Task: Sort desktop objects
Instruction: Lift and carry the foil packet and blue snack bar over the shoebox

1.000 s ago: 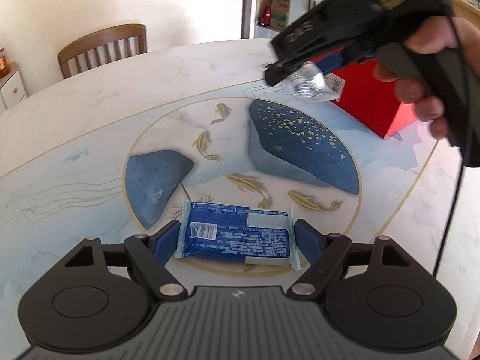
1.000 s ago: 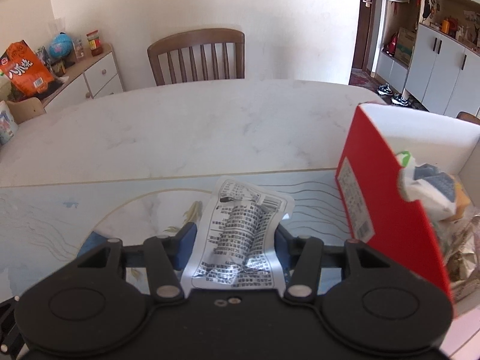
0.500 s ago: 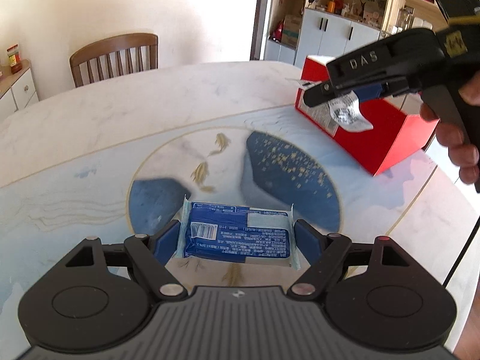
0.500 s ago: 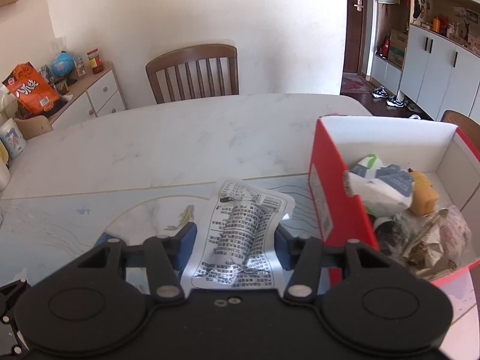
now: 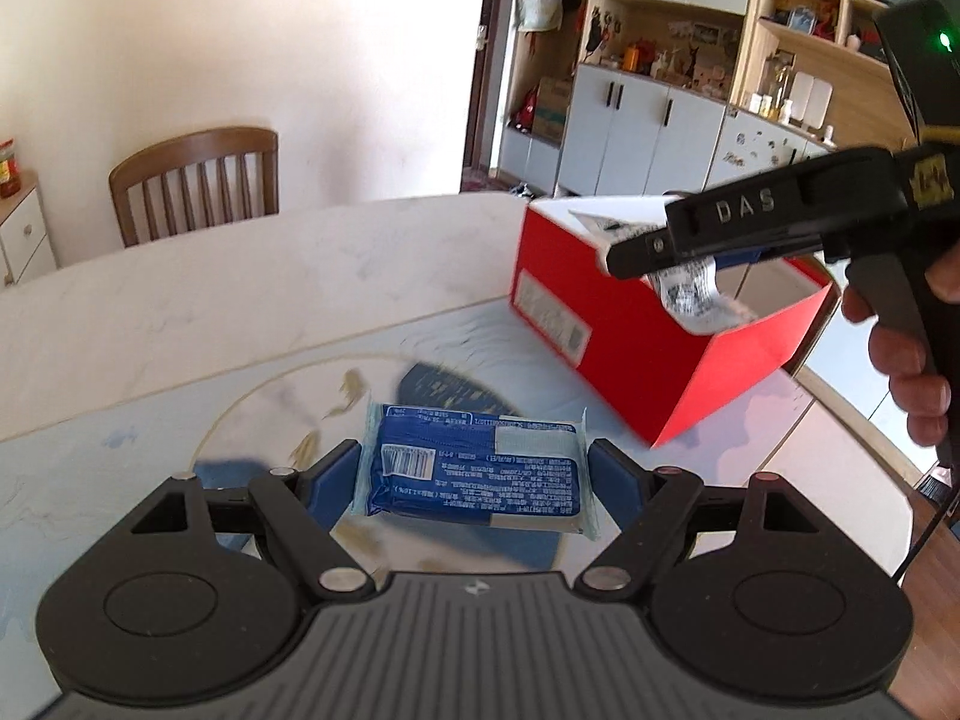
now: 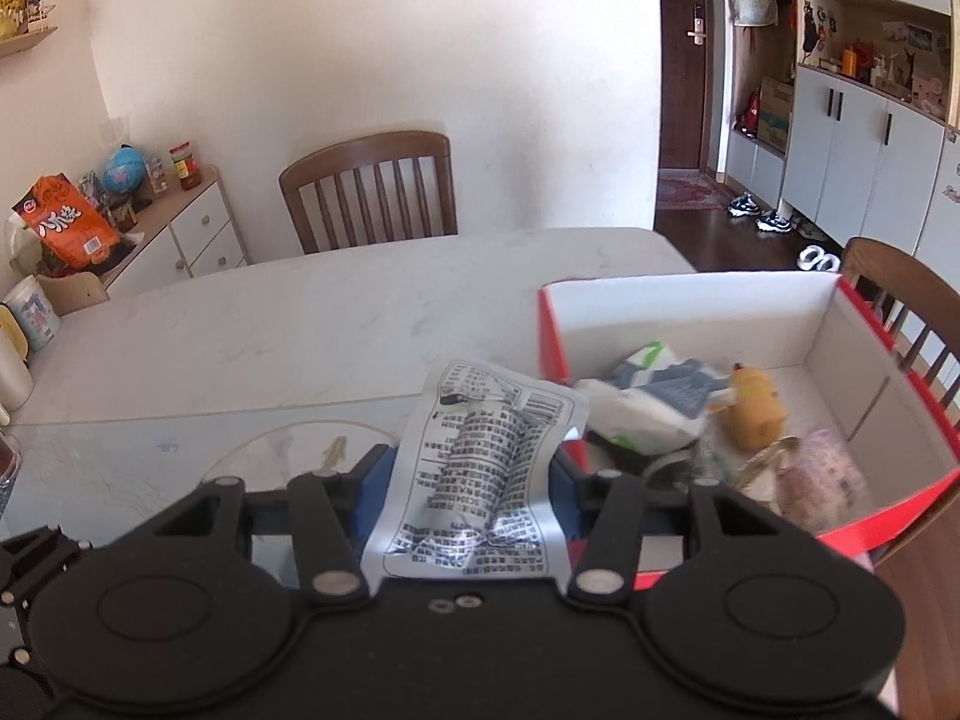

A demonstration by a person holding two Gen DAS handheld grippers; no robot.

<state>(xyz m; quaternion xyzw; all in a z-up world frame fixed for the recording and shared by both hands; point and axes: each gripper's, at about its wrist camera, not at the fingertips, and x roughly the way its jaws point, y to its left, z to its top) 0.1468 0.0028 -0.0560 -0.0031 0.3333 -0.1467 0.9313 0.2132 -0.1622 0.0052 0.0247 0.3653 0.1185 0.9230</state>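
left gripper (image 5: 474, 468) was closed on a blue packet (image 5: 477, 471), both blue pads pressed to the packet's short ends, the packet lifted clear of the patterned table (image 5: 180, 324) and level between the fingers. right gripper (image 6: 465, 483) was closed on a crinkled silver sachet (image 6: 480, 474), its printed face toward the camera and its free upper end projecting past the fingertips. in the left wrist view the right gripper (image 5: 672, 252) hung over the near wall of the red box (image 5: 630, 360), the silver sachet (image 5: 690, 294) drooping below it inside the rim. in the right wrist view the red box (image 6: 888, 354) stood to the right of the sachet, white inside, already holding a white-and-grey pouch (image 6: 648, 402), a yellow item (image 6: 753, 408) and other wrappers too blurred to identify. step in hand, as judged: delivery of the sachet into the box. to do it well, the fingertips would be carried fully past the near wall before opening, so the limp foil does not catch on the rim or fall outside; a low release above the items already inside would keep it from sliding off. the left gripper would best hold the blue packet steady and away from the box until the right one is clear, since both tools were near each other. a wooden chair (image 6: 369, 192) stood behind the table.
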